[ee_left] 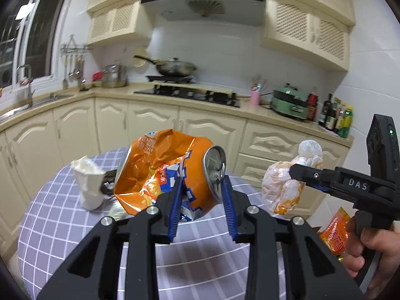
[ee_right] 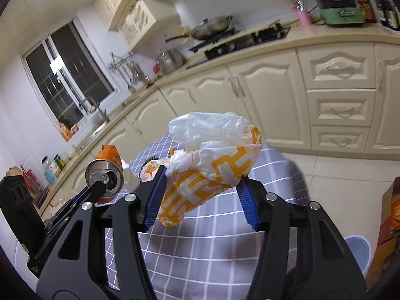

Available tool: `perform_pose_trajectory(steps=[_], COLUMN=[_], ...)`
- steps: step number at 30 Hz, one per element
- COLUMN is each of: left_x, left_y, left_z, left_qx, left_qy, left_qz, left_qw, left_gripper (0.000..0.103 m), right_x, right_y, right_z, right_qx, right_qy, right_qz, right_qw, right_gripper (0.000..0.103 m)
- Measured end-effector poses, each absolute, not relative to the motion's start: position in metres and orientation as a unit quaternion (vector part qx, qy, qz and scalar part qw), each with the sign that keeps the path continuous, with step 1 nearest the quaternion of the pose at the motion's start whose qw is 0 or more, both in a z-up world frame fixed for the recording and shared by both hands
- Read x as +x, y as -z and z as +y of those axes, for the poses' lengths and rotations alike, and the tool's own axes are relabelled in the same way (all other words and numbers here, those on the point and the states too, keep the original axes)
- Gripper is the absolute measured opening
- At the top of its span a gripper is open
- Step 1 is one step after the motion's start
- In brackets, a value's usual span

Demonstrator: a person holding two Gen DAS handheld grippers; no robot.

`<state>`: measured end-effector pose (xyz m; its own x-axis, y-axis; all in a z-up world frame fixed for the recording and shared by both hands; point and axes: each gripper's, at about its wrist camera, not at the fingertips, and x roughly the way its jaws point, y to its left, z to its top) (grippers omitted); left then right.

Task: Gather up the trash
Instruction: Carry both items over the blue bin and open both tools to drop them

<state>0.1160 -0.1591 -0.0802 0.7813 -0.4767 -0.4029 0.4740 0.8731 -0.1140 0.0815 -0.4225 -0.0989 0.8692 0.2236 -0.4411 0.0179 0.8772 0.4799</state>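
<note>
My left gripper (ee_left: 202, 183) is shut on an orange drink can (ee_left: 200, 180), held tipped above the checked table (ee_left: 200, 245); the can also shows in the right wrist view (ee_right: 106, 178). Behind it lies a crumpled orange snack bag (ee_left: 150, 172). My right gripper (ee_right: 200, 177) is shut on a crumpled white and orange plastic bag (ee_right: 210, 165), lifted above the table; this bag shows at the right in the left wrist view (ee_left: 287, 182), with the right gripper (ee_left: 297, 172) on it.
A crumpled white paper cup (ee_left: 88, 185) stands at the table's left. An orange packet (ee_left: 335, 232) lies low at the right. A brown box (ee_right: 390, 222) and a pale blue bin (ee_right: 357, 250) stand on the floor. Kitchen cabinets run behind.
</note>
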Motion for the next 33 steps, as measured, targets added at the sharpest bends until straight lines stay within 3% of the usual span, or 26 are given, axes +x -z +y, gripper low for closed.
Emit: perform_pose_trajectory(steps=[7, 15, 33], left_x=[0.082, 0.038, 0.006], left_y=[0.077, 0.101, 0.271], left_z=[-0.218, -0.303, -0.453], left_qx=[0.021, 0.061, 0.18], left_qy=[0.317, 0.408, 0.496], left_qz=[0.209, 0.231, 0.394], left_qw=[0.925, 0.881, 0.753], left_gripper=[0.03, 0.03, 0.03], right_x=[0.029, -0.038, -0.096], right_y=[0.107, 0.154, 0.337], right_z=[-0.492, -0.582, -0.678], right_qx=[0.262, 0.305, 0.416], right_qy=[0.013, 0.122, 0.232], right_qz=[0.236, 0.25, 0.37], right_qw=[0.936, 0.911, 0.798], right_gripper=[0.054, 0.054, 0.055])
